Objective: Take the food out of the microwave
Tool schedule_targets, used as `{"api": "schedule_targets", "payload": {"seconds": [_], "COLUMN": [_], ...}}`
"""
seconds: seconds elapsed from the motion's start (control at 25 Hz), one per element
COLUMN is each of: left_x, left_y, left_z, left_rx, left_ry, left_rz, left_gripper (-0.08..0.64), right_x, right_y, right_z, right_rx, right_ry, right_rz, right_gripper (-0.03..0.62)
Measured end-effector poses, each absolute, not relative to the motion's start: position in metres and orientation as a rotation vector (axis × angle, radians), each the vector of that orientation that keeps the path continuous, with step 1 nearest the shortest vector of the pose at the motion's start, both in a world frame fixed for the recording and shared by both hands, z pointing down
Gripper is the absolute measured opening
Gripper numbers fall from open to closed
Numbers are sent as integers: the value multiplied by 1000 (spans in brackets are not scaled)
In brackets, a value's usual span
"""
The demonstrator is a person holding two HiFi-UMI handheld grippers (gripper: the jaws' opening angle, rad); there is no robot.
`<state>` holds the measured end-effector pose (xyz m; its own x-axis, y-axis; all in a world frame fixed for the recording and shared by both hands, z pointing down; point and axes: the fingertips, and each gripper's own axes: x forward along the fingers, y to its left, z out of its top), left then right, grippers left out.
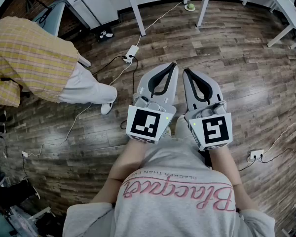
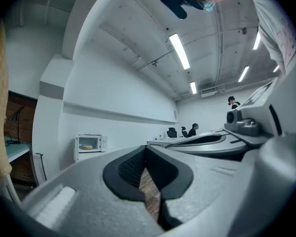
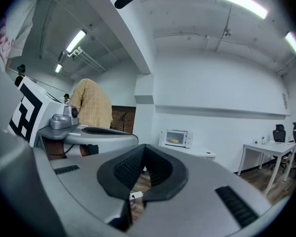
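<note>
In the head view, the left gripper (image 1: 172,66) and the right gripper (image 1: 186,72) are held side by side, level, above a wooden floor (image 1: 237,58). Each has its jaws clenched tip to tip with nothing between them. A person in a yellow checked shirt (image 1: 29,58) bends over at the left, and a white power strip (image 1: 131,53) lies on the floor ahead of the grippers. In the left gripper view, the jaws meet at their tips and grasp nothing; only floor shows through the gap behind the tips. Well beyond them, against the white wall at the left, stands the microwave (image 2: 90,143), with the yellow food (image 2: 87,146) visible inside it. The right gripper reaches in from the right edge of this view, and seated people (image 2: 192,129) are small in the far background. In the right gripper view, the jaws are likewise pressed together and empty. The microwave sits on a white counter (image 3: 200,152) far ahead, the food inside it, well apart from both grippers. A white table (image 3: 266,149) stands at the right.
</note>
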<state>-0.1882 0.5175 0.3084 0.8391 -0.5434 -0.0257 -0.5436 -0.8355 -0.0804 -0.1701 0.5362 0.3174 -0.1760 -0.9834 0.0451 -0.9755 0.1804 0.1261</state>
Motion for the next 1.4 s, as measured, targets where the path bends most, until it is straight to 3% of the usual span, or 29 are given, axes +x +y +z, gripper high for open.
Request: {"api": "schedule_targets", "payload": {"seconds": [1.0,1.4], "left_x": [-74,-60], "left_y": [354,289], "left_z": [302,315], "left_rx": [-2833,-2847], "left_ry": [1107,1163], "left_rz": [32,15], "left_gripper": [5,5], "right_x": [-38,-28], "right_y": [373,305], "right_z": [321,327], "right_rx": [1794,1727], "right_ry": [-2476,-2507], "right_rz": [-58,-43], "right_gripper": [11,11]}}
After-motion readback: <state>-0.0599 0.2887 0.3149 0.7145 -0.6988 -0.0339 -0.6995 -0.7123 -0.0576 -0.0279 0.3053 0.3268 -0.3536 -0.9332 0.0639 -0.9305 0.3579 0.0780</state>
